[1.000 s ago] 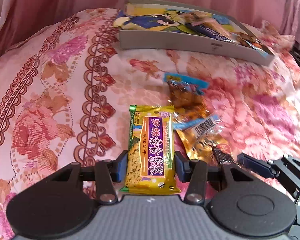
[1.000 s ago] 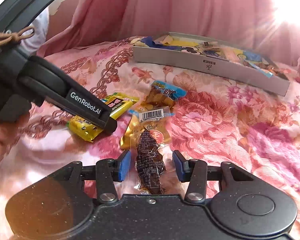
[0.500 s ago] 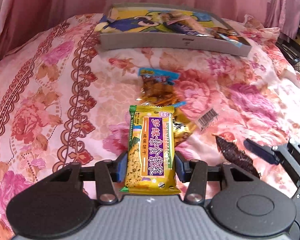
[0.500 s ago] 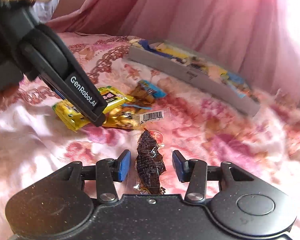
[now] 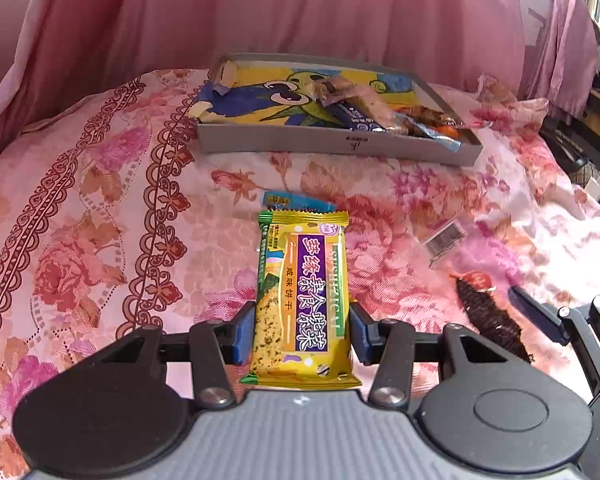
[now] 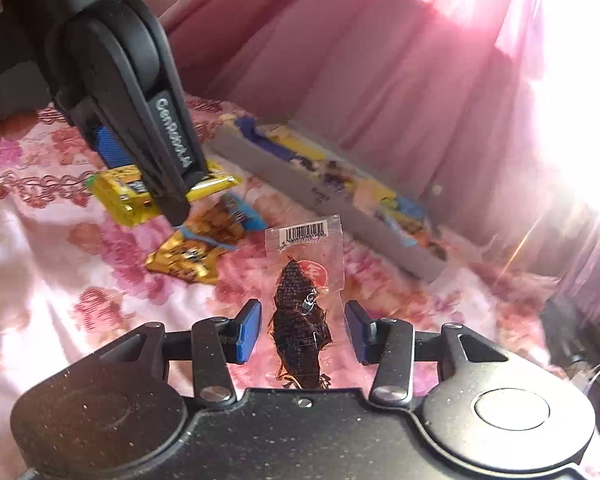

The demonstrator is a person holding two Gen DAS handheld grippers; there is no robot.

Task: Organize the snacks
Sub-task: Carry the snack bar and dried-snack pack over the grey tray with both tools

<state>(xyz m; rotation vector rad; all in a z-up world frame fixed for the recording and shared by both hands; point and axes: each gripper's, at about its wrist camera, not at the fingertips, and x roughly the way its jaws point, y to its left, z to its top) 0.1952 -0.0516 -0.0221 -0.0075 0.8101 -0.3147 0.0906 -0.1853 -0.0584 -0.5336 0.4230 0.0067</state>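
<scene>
My left gripper is shut on a yellow biscuit packet with a purple label, held flat above the floral bedspread. My right gripper is shut on a clear packet of dark dried snack, with its barcode end pointing away from me. In the left wrist view that dark snack shows at the lower right. In the right wrist view the yellow packet hangs at the upper left. A grey tray with a cartoon lining lies ahead and holds several snacks; it also shows as the grey tray.
Two loose packets lie on the bedspread: a blue-edged one and a gold one. Pink curtains hang behind the tray. The bed's right edge drops to dark clutter and cables. Strong sunlight washes out the right side of the right wrist view.
Both grippers have risen from the bedspread with their packets. The right one carried the dark snack away from the loose pile, to the right. The tray now looks closer.
</scene>
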